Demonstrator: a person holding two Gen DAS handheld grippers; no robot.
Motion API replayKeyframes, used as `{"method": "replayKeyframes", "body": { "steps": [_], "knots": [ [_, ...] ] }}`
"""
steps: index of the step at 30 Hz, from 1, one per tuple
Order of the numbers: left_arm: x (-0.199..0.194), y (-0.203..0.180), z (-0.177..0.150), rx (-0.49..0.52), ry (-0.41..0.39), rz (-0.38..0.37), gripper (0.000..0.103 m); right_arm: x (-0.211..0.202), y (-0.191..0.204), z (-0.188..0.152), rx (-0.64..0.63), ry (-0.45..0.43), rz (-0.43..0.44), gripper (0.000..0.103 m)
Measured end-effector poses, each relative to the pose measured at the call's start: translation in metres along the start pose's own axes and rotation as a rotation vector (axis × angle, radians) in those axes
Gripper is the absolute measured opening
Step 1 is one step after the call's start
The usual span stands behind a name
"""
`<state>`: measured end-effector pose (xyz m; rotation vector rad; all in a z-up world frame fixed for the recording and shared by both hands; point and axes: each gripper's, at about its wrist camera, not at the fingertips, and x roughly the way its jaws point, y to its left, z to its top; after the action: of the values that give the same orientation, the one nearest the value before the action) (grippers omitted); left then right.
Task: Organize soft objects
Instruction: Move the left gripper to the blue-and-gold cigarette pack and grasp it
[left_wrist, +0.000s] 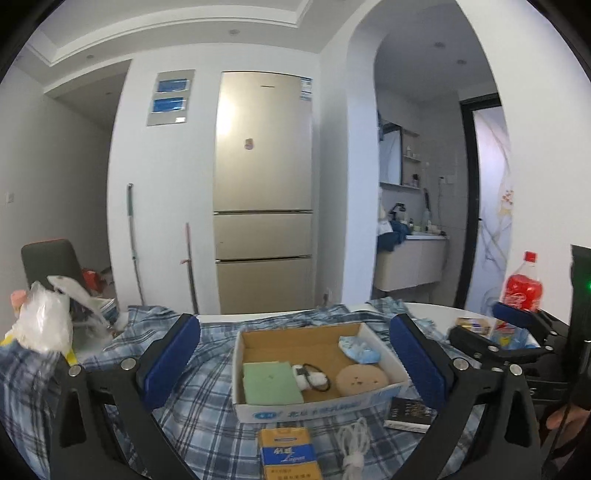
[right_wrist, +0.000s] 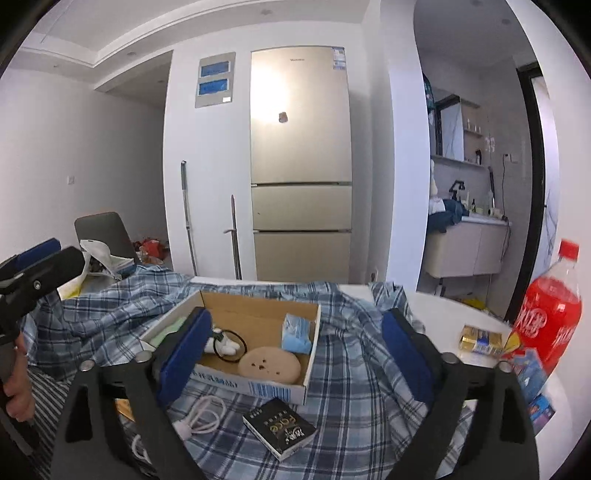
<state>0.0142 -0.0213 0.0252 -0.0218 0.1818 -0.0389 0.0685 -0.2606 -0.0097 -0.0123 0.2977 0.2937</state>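
Soft objects already sit inside the cardboard box (left_wrist: 317, 373): a green sponge (left_wrist: 271, 382), a tan round pad (left_wrist: 362, 376), a small white toy (left_wrist: 308, 376) and a blue cloth bundle (left_wrist: 358, 349). Judging by this, sorting looks nearly finished. Both the left gripper (left_wrist: 295, 365) and right gripper (right_wrist: 295, 354) gape wide, holding nothing. Around the box, a plaid cloth (right_wrist: 351, 369) covers the surface; behind it stands a fridge (left_wrist: 264, 192).

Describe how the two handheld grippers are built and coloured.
Each gripper, left and right, has matte black angular arms with silver round pivot bolts and two fingers faced with ribbed blue pads. A green light glows on the right unit's black body.
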Motion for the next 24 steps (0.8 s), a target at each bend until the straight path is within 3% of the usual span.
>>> {"method": "replayKeyframes", "body": {
  "steps": [3,12,17,21,24],
  "knots": [
    [0.003,0.006,-0.015,-0.017,-0.02,0.039,0.103,0.006,-0.006,-0.011,0.027,0.025,0.007,0.102],
    [0.022,0.008,-0.031,-0.015,0.068,0.069,0.103,0.01,-0.006,-0.016,0.022,0.071,0.018,0.103],
    [0.046,0.019,-0.036,-0.054,0.234,0.096,0.103,0.009,-0.004,-0.016,0.01,0.073,0.023,0.103],
    [0.069,0.023,-0.051,-0.081,0.412,0.057,0.102,0.012,-0.002,-0.017,0.002,0.095,0.035,0.103],
    [0.086,0.018,-0.066,-0.072,0.547,0.023,0.09,0.016,0.001,-0.018,-0.016,0.119,0.046,0.103]
  ]
}}
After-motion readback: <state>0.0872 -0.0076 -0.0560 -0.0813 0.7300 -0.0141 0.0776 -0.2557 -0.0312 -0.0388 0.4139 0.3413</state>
